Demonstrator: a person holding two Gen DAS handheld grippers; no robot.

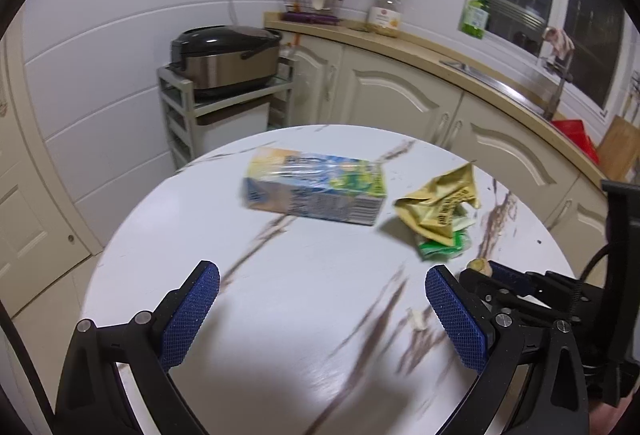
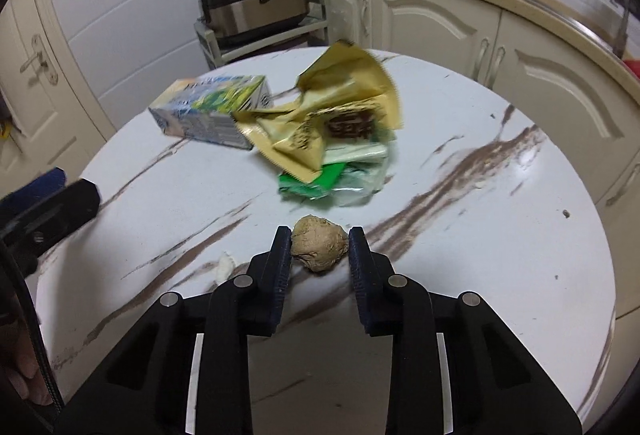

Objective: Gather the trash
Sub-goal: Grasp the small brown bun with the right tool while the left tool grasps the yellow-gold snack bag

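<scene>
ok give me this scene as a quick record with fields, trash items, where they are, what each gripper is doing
surface: round white marble-look table
trash 1: carton, lying on its side, far left
trash 2: crumpled gold wrapper lying on green wrapper, beside the carton
trash 3: brown lump, nearest the right gripper
left gripper: fingers wide apart, nothing between them, above the table
right gripper: fingers either side of the brown lump, left one touching, right one at its edge
collected so far: nothing visibly binned

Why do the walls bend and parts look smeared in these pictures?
Both views use fisheye lenses, so the straight wall tiles and counter curve. In the left wrist view, motion blur smears the carton. In the right wrist view, the wrappers blur while the brown lump stays sharp.
</scene>
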